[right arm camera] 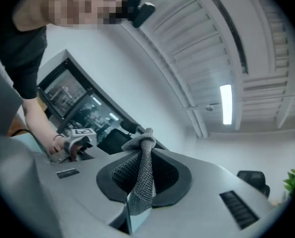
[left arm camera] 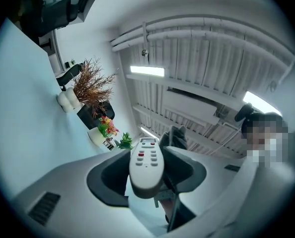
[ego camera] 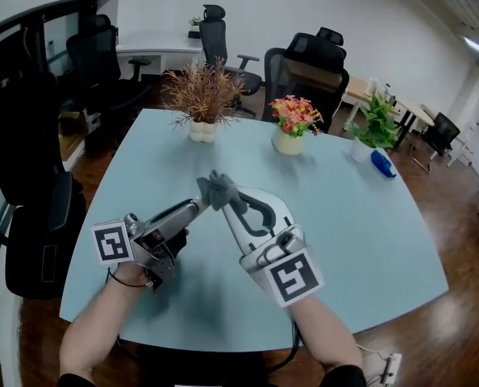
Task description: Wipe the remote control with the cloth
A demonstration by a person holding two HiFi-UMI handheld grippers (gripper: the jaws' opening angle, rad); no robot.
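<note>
Left hand-held gripper (ego camera: 193,210): jaws about half closed, clamped on the sides of the white remote control (left arm camera: 146,165). The remote's button face shows and its far end juts out past the tips.
Right hand-held gripper (right arm camera: 146,155): jaws pinched on a grey knitted cloth (ego camera: 217,189), with a bunched knot standing beyond the tips.
Remote's place: held up off the light blue counter (ego camera: 368,216), with its far end at the cloth bunch. Whether the two press together I cannot tell.
Step in hand: probably the wipe itself, cloth brought to the remote's tip.
Next move: likely drag the cloth along the button face towards the left jaws while the left grip stays firm.
Beyond: dried-grass pot (ego camera: 201,95), flower pot (ego camera: 292,123) and green plant (ego camera: 372,127) on the counter's far side, then office chairs (ego camera: 312,63).
</note>
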